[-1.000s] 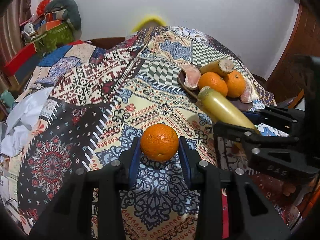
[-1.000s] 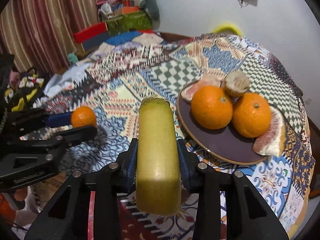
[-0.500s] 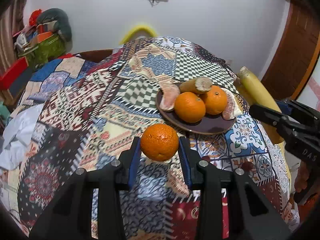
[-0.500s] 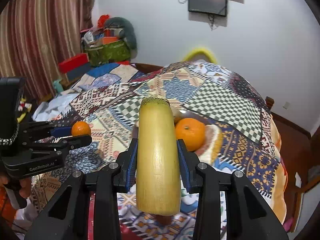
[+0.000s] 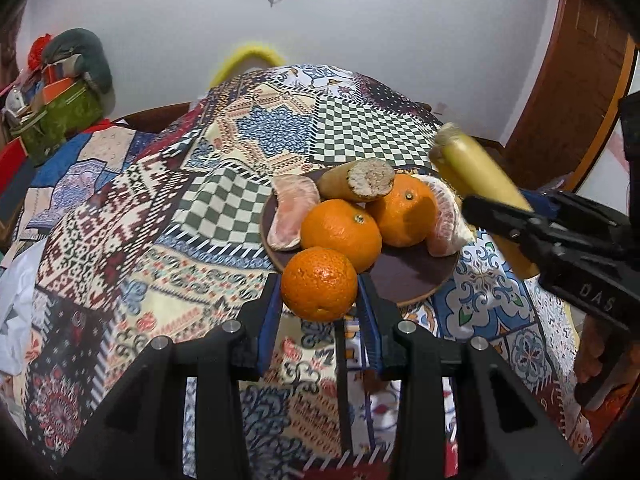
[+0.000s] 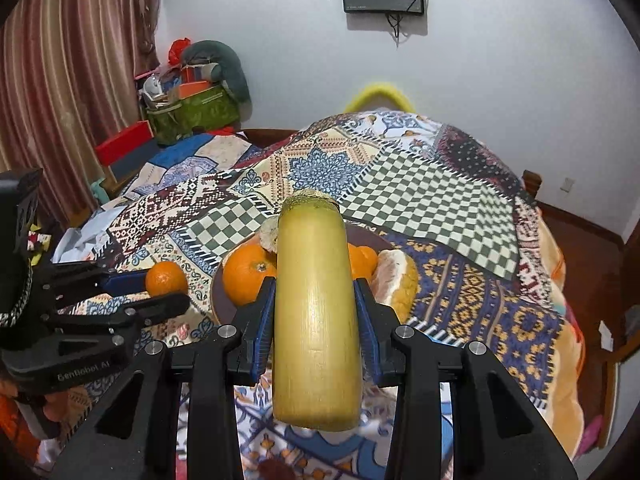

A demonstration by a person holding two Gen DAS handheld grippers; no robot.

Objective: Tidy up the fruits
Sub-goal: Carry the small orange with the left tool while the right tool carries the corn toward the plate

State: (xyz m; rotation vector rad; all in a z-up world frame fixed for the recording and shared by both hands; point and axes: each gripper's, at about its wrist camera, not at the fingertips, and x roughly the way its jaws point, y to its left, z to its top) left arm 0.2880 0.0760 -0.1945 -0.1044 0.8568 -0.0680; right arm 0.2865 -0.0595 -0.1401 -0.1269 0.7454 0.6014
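My left gripper is shut on an orange, held in the air just short of the near rim of a dark brown plate. That plate carries two oranges, a cut sugarcane piece and two pomelo segments. My right gripper is shut on a long yellow sugarcane stick, hovering over the plate's near right side; the stick hides much of the plate in the right wrist view. There the left gripper and its orange show at the left.
A patchwork cloth covers the round table. A heap of bags and boxes sits at the far left by a striped curtain. A yellow chair back stands behind the table, a wooden door at the right.
Both grippers have travelled toward the plate with their fruit still held. The plate now lies directly ahead of the left gripper, and the sugarcane stick now hangs over it.
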